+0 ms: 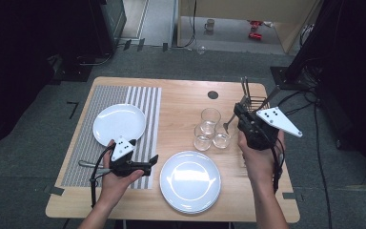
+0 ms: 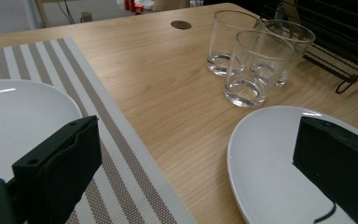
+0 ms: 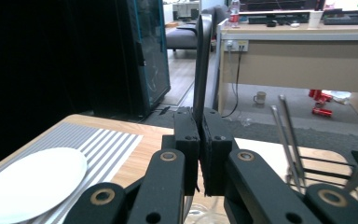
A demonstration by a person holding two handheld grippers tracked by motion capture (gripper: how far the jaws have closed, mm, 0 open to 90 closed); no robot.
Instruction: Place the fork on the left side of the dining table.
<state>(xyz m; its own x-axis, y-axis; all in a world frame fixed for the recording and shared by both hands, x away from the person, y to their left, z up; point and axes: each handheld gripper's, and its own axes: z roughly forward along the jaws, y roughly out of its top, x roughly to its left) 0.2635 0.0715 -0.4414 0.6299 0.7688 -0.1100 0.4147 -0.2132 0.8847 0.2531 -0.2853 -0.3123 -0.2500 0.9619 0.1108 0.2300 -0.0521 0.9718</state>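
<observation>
My right gripper (image 1: 240,116) is held above the table's right side, next to the glasses, shut on a metal fork (image 1: 228,125) whose tines hang down to the left. In the right gripper view the fork's dark handle (image 3: 201,60) rises straight up from between the closed jaws of the gripper (image 3: 200,119). My left gripper (image 1: 151,164) sits low over the striped placemat (image 1: 145,102), pointing right. Its jaws stand wide apart with nothing between them (image 2: 196,154). One white plate (image 1: 119,123) lies on the placemat, and a stack of white plates (image 1: 189,180) sits at front centre.
Three empty glasses (image 1: 210,119) stand clustered at mid-table, close to the fork's tines. A black wire cutlery rack (image 1: 256,101) with upright utensils stands at the back right. A silver utensil (image 1: 86,163) lies on the placemat left of my left hand.
</observation>
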